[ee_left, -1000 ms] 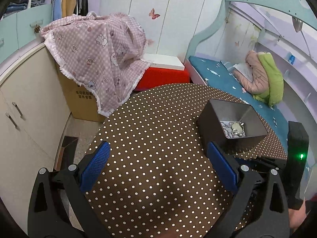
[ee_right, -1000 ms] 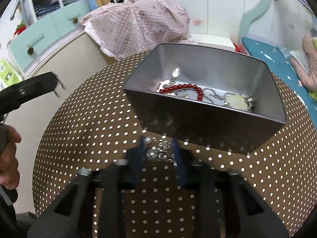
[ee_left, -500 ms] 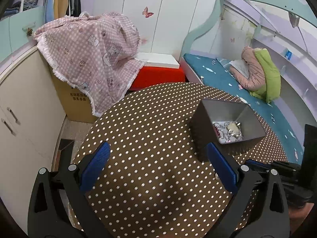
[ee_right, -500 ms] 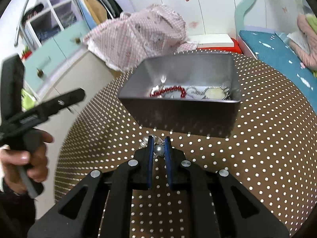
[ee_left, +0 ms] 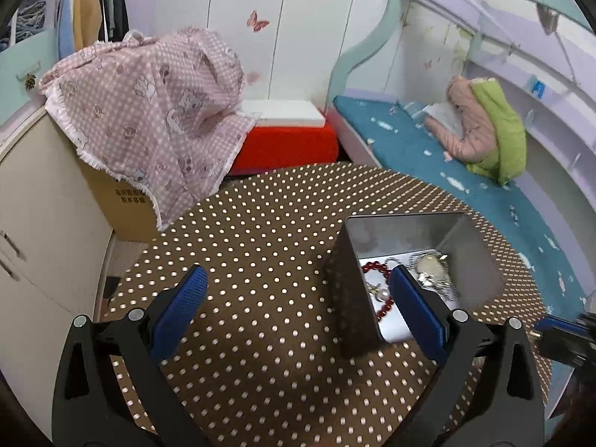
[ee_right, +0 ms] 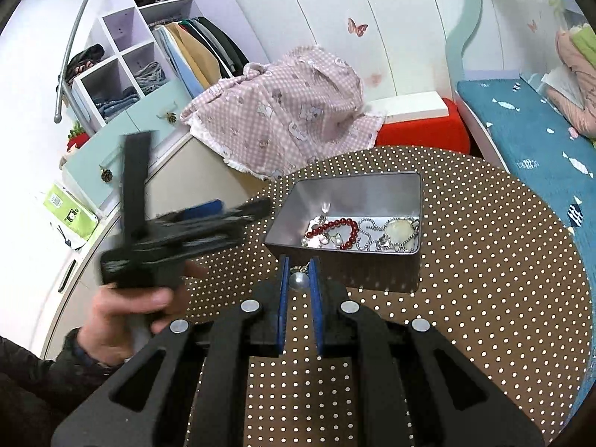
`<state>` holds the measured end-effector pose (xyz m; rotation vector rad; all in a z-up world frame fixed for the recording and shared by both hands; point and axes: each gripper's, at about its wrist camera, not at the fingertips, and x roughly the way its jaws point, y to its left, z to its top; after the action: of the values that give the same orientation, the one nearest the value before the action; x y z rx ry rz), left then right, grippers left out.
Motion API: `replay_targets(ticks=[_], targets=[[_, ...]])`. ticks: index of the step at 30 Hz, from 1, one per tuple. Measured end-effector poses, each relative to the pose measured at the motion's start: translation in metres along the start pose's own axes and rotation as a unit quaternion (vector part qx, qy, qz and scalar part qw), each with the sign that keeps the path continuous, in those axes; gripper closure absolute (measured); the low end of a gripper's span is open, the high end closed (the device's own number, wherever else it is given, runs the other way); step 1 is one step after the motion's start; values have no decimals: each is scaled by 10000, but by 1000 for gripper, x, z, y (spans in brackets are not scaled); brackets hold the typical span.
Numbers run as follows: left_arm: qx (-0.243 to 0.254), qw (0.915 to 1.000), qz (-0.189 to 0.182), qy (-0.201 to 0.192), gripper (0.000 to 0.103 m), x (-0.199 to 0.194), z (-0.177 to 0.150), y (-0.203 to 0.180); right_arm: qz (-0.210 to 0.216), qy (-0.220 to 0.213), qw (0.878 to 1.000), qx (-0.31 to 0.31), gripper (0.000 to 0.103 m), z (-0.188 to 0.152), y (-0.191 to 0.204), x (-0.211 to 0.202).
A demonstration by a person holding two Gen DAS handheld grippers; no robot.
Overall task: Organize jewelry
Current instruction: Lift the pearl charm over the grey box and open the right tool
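Note:
A grey metal box (ee_right: pixel 372 186) (ee_left: pixel 480 257) stands on the round brown polka-dot table (ee_right: pixel 503 279) (ee_left: pixel 260 260). Inside it lie a red bead bracelet (ee_right: pixel 341 229) (ee_left: pixel 374 266), a silver chain with a pale pendant (ee_right: pixel 396 231) (ee_left: pixel 428 266) and small pearl pieces. My right gripper (ee_right: pixel 299 279) is shut on a pearl jewelry piece (ee_right: pixel 299 280), lifted just short of the box's near wall. My left gripper (ee_left: pixel 298 298) stands open over the table, its right finger in front of the box's near-left corner. In the right wrist view a hand holds the left gripper (ee_right: pixel 178 231), blurred, left of the box.
A pink checked cloth (ee_left: pixel 149 111) drapes a cardboard box beyond the table's far left edge. A red stool with a white top (ee_left: pixel 287 138) stands behind the table. A bed with a teal mattress (ee_left: pixel 447 171) runs along the right. Cabinets (ee_right: pixel 123 138) are at the left.
My right gripper closed on the pearl piece and rose with it off the table, so the box now sits lower and farther. My left gripper moved toward the box.

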<state>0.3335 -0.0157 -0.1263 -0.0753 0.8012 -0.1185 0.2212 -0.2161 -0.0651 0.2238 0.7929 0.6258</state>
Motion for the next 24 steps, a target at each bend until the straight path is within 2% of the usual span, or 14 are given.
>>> replay_targets(ticks=[2, 3, 4, 5, 7, 9, 15, 24], targets=[[8, 9999, 4, 134, 8, 12, -2, -2, 20, -43, 10000, 15, 94, 0, -1, -4], [-3, 9998, -16, 209, 29, 18, -4, -2, 25, -72, 10000, 28, 94, 1, -1, -6], [-47, 9991, -231, 342, 45, 24, -7, -3, 32, -95, 9999, 36, 94, 1, -1, -8], [-136, 9983, -393, 419, 51, 26, -10, -4, 54, -118, 9999, 46, 94, 2, 0, -10], [-151, 9976, -549, 406, 74, 23, -11, -7, 151, -194, 9997, 68, 94, 6, 0, -15], [-49, 9973, -598, 413, 88, 19, -12, -13, 191, -256, 9995, 32, 94, 11, 2, -18], [-6, 9971, -630, 419, 95, 4, -26, -9, 326, -535, 9980, -114, 94, 28, 16, -37], [-156, 9980, -467, 406, 96, -39, -69, 4, 523, -800, 9943, -468, 94, 49, 47, -52]])
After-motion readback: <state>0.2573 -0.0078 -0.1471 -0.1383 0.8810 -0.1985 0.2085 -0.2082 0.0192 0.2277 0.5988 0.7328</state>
